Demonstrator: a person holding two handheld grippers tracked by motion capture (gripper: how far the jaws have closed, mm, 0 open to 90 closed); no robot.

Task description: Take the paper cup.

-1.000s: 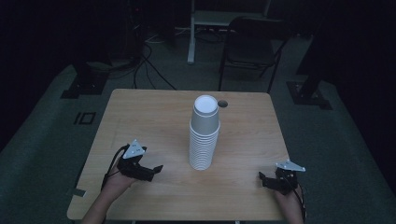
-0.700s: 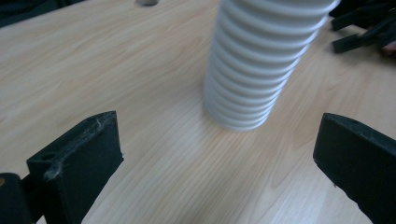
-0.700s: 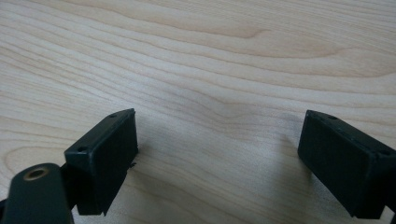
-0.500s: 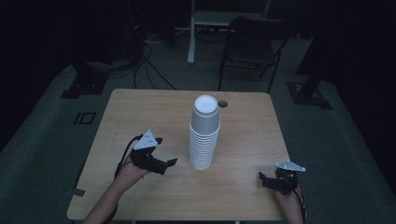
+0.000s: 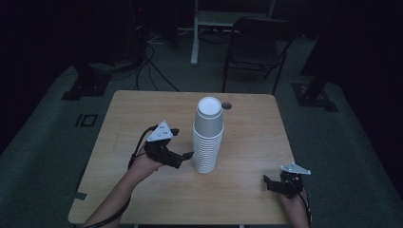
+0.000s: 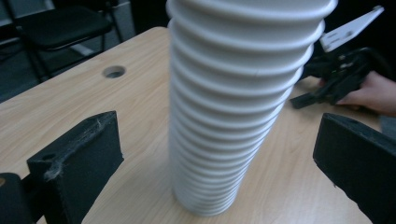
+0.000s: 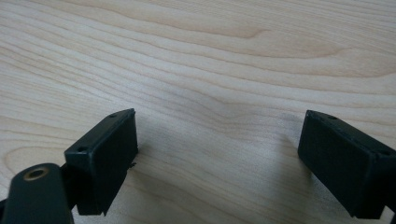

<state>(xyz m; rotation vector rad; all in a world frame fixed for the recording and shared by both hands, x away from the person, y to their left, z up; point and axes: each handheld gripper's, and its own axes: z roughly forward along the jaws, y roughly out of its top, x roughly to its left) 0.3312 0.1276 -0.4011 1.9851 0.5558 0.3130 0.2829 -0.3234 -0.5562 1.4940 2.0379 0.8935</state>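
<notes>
Approaching a cup stack: the step in hand reads as the reach before a grasp. Item one, stack of white paper cups point(image 5: 208, 137), nested mouth-down, upright, standing near the middle of the wooden table point(image 5: 247, 190), slightly toward its near half; its ridged rims rise between the two jaws in the left gripper view point(image 6: 233, 116), and the topmost cup point(image 5: 209, 114) sits a little proud of the rest. Item two, left gripper point(image 5: 183, 156), held at the stack's left, low down and just beside its lower part, jaws spread wide with the stack framed between them but not touched; nothing is gripped. Item three, right gripper point(image 5: 267, 183), resting low at the near right corner of the table, well apart from the stack, jaws likewise parted over bare wood grain point(image 7: 219, 93) and holding nothing; its hand shows beyond the stack in the left gripper view point(image 6: 369, 91). Item four, a round cable hole point(image 5: 226, 105) in the tabletop just beyond the stack; a dark folding chair point(image 5: 256, 45) stands past the far edge. Judgement: the next move calls for the left jaws to advance until the stack sits squarely between the pads, then close gently, since thin paper walls would likely buckle and a tall stack could tip under a sideways push. Whether one cup or several are to be lifted cannot be told.
</notes>
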